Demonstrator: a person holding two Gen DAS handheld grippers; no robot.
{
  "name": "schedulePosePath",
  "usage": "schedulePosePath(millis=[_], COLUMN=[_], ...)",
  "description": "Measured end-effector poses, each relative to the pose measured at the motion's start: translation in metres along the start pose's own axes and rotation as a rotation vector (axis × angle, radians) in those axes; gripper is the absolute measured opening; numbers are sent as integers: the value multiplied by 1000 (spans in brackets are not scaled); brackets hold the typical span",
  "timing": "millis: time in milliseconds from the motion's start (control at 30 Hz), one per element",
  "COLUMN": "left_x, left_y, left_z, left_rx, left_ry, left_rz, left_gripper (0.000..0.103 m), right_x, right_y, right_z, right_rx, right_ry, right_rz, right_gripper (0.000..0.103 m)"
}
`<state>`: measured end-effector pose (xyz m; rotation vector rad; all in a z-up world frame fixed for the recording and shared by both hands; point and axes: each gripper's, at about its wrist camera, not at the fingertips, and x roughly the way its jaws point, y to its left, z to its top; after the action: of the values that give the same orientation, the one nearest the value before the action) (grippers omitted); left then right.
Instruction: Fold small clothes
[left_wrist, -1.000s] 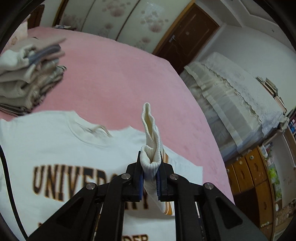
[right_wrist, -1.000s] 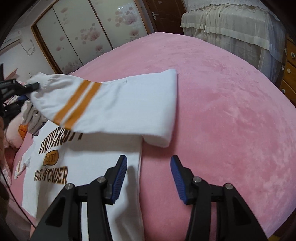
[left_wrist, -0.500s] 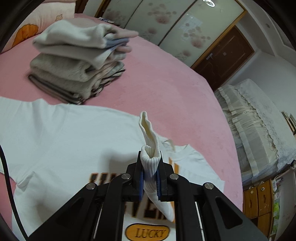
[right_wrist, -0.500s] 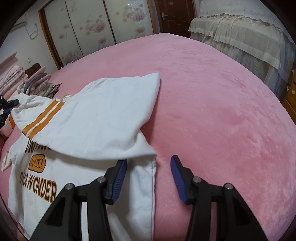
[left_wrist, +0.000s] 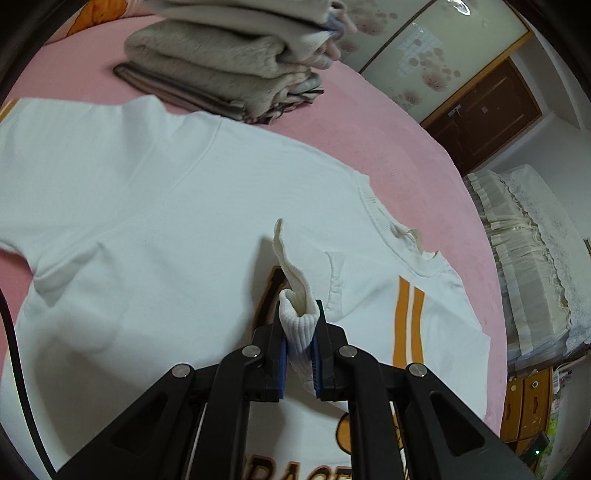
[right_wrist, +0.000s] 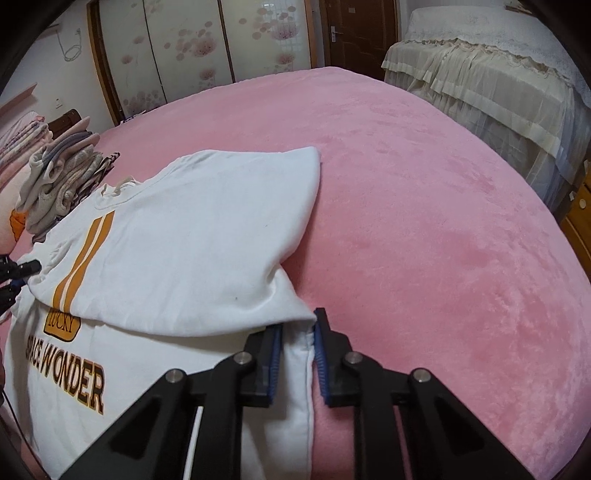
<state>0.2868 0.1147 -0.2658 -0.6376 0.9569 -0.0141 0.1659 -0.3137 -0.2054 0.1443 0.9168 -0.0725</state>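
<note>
A white sweatshirt (left_wrist: 155, 229) with brown and orange lettering lies front up on the pink bed (right_wrist: 424, 192). My left gripper (left_wrist: 298, 332) is shut on the ribbed cuff (left_wrist: 295, 291) of its orange-striped sleeve, held low over the chest. In the right wrist view the sleeve (right_wrist: 192, 236) lies folded across the chest, with the left gripper at the far left edge. My right gripper (right_wrist: 298, 347) has narrowed around the sweatshirt's side edge (right_wrist: 295, 369) under the sleeve; the cloth sits between the pads, with a small gap still showing.
A stack of folded grey and beige clothes (left_wrist: 229, 62) sits on the bed beyond the sweatshirt, also in the right wrist view (right_wrist: 62, 173). A second bed with a cream lace cover (right_wrist: 491, 70) stands to the right. Wardrobe doors and a brown door are behind.
My left gripper carried the cuff across and down over the chest, laying the sleeve flat. My right gripper moved onto the sweatshirt's side edge and its jaws closed in from wide open.
</note>
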Motion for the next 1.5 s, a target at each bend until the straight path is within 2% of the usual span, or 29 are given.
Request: schedulePosePath(millis=[233, 333, 433, 500, 700, 800, 867, 1033, 1233, 1267, 1300, 1333, 1400, 1500], left_x=[5, 3, -4, -9, -24, -17, -3, 30, 48, 49, 50, 52, 52, 37], left_y=[7, 15, 14, 14, 17, 18, 16, 5, -12, -15, -18, -21, -26, -35], left_z=[0, 1, 3, 6, 21, 32, 39, 53, 63, 65, 67, 68, 68, 61], left_rx=[-5, -42, -21, -11, 43, 70, 88, 175, 283, 301, 320, 335, 351, 417], left_ry=[22, 50, 63, 65, 94, 125, 171, 237, 287, 283, 283, 287, 274, 182], left_rz=[-33, -73, -69, -72, -99, -106, -118, -103, -111, -110, -108, -97, -84, -47], left_gripper=[11, 16, 23, 32, 46, 54, 54, 54, 54, 42, 21, 15, 12, 9], right_x=[3, 4, 3, -1, -26, -43, -51, -47, -5, 6, 18, 30, 50, 72], right_y=[-4, -4, -2, -4, -8, -7, -8, -17, -31, -34, -36, -38, -40, -42], right_z=[-4, -5, -3, -3, -5, 0, 7, 36, 89, 98, 106, 114, 124, 131], right_rx=[49, 51, 40, 34, -13, -51, -54, -26, 43, 60, 71, 82, 98, 123], right_ry=[22, 28, 39, 52, 88, 67, 50, 35, 60, 68, 83, 96, 129, 167], right_rz=[2, 4, 0, 8, 70, 76, 92, 107, 112, 114, 119, 120, 131, 152], right_gripper=[12, 12, 13, 15, 21, 31, 36, 36, 36, 36, 36, 36, 36, 36])
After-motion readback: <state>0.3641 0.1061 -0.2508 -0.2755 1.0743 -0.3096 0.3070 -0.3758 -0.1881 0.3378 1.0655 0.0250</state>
